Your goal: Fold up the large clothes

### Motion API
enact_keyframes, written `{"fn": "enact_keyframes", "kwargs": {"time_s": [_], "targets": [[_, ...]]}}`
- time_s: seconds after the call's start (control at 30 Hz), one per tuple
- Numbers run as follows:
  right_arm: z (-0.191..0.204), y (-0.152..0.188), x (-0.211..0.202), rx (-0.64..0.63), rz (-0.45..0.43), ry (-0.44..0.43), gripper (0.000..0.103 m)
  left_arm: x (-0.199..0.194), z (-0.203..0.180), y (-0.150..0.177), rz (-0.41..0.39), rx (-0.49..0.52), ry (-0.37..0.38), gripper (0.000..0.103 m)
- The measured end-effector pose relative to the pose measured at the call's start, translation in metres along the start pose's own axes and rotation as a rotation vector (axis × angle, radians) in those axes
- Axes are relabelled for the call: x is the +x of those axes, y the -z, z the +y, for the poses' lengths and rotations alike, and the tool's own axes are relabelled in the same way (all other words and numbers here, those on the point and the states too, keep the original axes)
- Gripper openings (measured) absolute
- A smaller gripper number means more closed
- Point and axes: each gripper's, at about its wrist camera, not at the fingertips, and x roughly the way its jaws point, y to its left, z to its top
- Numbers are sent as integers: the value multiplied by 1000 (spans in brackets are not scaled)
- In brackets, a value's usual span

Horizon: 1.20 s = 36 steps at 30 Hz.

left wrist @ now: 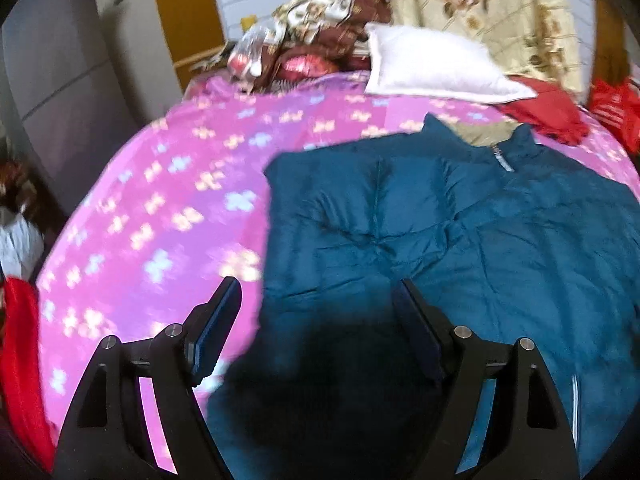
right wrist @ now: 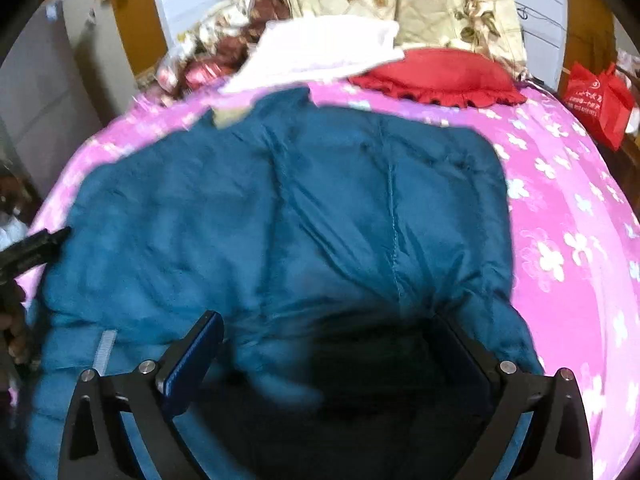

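A large teal quilted jacket [left wrist: 460, 232] lies spread on a pink flowered bedspread [left wrist: 160, 200], collar and zipper toward the far side. My left gripper [left wrist: 316, 292] is open above the jacket's near left edge, holding nothing. In the right wrist view the jacket [right wrist: 280, 208] fills the middle. My right gripper [right wrist: 328, 328] is open above its near hem, with dark fabric between the fingers, not clamped. The left gripper's tip [right wrist: 36, 244] shows at the left edge of the right wrist view.
A white pillow [left wrist: 432, 64], a red frilled cushion [right wrist: 436, 72] and a floral quilt [left wrist: 500, 12] lie at the head of the bed. A red bag [right wrist: 600, 100] stands at the far right. A grey cabinet [left wrist: 60, 72] stands left of the bed.
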Motion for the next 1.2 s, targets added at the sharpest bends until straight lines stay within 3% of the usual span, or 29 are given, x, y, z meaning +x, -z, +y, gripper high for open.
{"fn": "enact_keyframes", "kwargs": {"time_s": [0.1,0.2,0.3,0.43,0.63,0.73,0.83,0.87,0.97,1.03,1.2], "targets": [[-1,18,-29,-22,20,5,103,-30,31,16,1,19,34,79],[1,48,-44,-24,102,9,103,-47,58,49,64,49,31,79],[6,89,-64,-4,160,-51,103,-69,79,93,92,78,40,79],[16,141,-85,-45,252,-52,103,-88,94,148,161,94,73,79],[17,184,-114,-62,242,-54,103,-113,124,204,199,43,139,79],[4,199,-135,-17,186,-37,103,-116,136,216,208,4,146,79],[-16,222,-142,40,183,-36,103,-110,147,229,240,-46,183,81],[-22,228,-144,61,184,-46,103,-111,149,229,216,-51,180,82],[-32,245,-156,111,132,-104,103,-108,147,230,216,-47,153,89],[-33,252,-166,127,104,-135,103,-104,145,230,211,-48,131,102],[-27,271,-184,149,50,-272,103,-102,157,229,217,-111,146,102]]}}
